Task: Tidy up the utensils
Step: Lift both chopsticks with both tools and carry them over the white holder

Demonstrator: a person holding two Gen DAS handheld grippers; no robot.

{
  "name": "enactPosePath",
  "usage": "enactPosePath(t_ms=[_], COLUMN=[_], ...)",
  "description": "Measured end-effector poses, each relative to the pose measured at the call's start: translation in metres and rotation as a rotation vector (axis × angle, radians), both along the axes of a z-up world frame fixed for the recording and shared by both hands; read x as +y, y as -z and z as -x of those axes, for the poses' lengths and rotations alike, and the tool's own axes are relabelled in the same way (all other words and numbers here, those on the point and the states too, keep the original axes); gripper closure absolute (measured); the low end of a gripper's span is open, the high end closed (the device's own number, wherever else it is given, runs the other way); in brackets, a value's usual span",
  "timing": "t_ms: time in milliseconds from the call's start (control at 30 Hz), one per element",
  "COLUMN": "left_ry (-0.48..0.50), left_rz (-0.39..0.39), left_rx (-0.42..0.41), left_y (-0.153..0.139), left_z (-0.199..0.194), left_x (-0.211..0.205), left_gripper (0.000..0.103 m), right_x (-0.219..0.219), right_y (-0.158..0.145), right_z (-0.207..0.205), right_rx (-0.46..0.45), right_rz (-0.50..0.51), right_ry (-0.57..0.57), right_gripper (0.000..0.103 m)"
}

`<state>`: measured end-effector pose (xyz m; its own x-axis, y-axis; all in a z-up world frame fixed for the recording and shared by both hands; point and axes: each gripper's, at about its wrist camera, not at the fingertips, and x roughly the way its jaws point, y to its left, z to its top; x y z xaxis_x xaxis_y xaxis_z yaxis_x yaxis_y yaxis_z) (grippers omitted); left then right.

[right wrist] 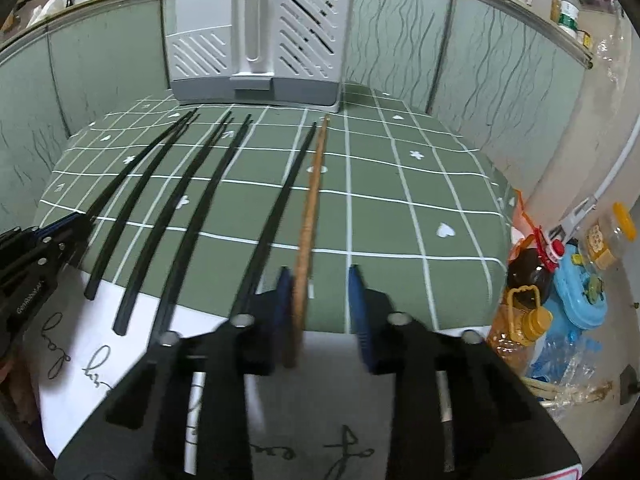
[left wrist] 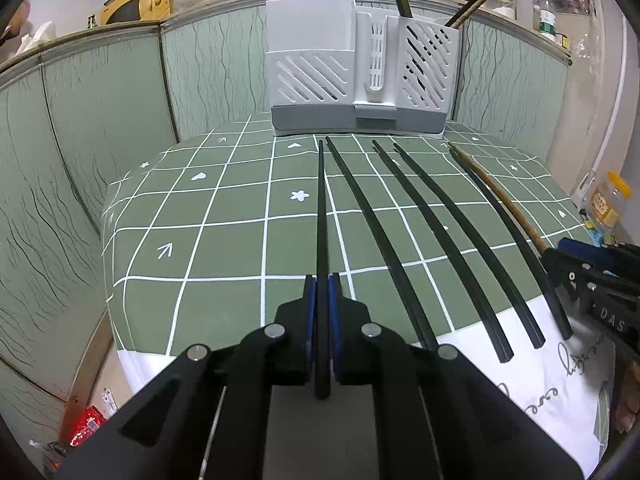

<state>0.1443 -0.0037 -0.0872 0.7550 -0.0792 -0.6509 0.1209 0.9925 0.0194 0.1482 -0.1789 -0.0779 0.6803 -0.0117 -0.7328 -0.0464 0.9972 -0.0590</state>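
While the left gripper [left wrist: 322,312] lies low and level over the near edge of the table, its blue pads are closed tight on the thick end of a black chopstick [left wrist: 321,216] that points straight ahead at the white utensil holder [left wrist: 362,68]. To its right three more black chopsticks [left wrist: 432,232] lie fanned on the green checked tablecloth [left wrist: 224,216], near ends reaching the white printed strip at the table's front edge.

The right gripper [right wrist: 320,300] sits at the same near edge, tilted slightly — its jaws stand apart, with a brown wooden chopstick [right wrist: 310,216] running up between them close against the left pad; whether it touches that pad I cannot tell, and the right pad stands clear of it. A black chopstick [right wrist: 280,200] lies just beside the brown one on its left, their far tips almost meeting short of the holder.

The holder stands upright at the back of the table against the green panelled wall [left wrist: 100,120], chopsticks already poking out of its right compartment. Right of the brown chopstick the cloth is bare out to the rounded table edge, beyond which bottles [right wrist: 520,312] and a blue container [right wrist: 576,296] crowd the floor. The left side of the cloth is likewise open up to the wall.
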Motion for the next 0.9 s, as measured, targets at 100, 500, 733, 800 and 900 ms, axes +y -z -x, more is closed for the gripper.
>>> enactPosePath(t_ms=[100, 500, 733, 800, 900], left_ry=[0.014, 0.037, 0.036, 0.043, 0.052], left_rz=[-0.007, 0.104, 0.1, 0.106, 0.111], left_rx=[-0.009, 0.016, 0.008, 0.009, 0.018], left_y=[0.001, -0.011, -0.03, -0.035, -0.041], left_z=[0.002, 0.005, 0.004, 0.002, 0.001], left_x=[0.001, 0.035, 0.054, 0.059, 0.065], left_gripper=[0.097, 0.097, 0.097, 0.097, 0.097], right_x=[0.002, -0.008, -0.025, -0.028, -0.033], right_y=[0.0, -0.015, -0.039, -0.043, -0.048], right_z=[-0.001, 0.007, 0.022, 0.023, 0.021], right_rx=[0.011, 0.015, 0.005, 0.007, 0.008], right_rz=[-0.027, -0.096, -0.145, -0.144, -0.151], right_ry=[0.009, 0.054, 0.025, 0.011, 0.001], right_gripper=[0.095, 0.096, 0.096, 0.096, 0.096])
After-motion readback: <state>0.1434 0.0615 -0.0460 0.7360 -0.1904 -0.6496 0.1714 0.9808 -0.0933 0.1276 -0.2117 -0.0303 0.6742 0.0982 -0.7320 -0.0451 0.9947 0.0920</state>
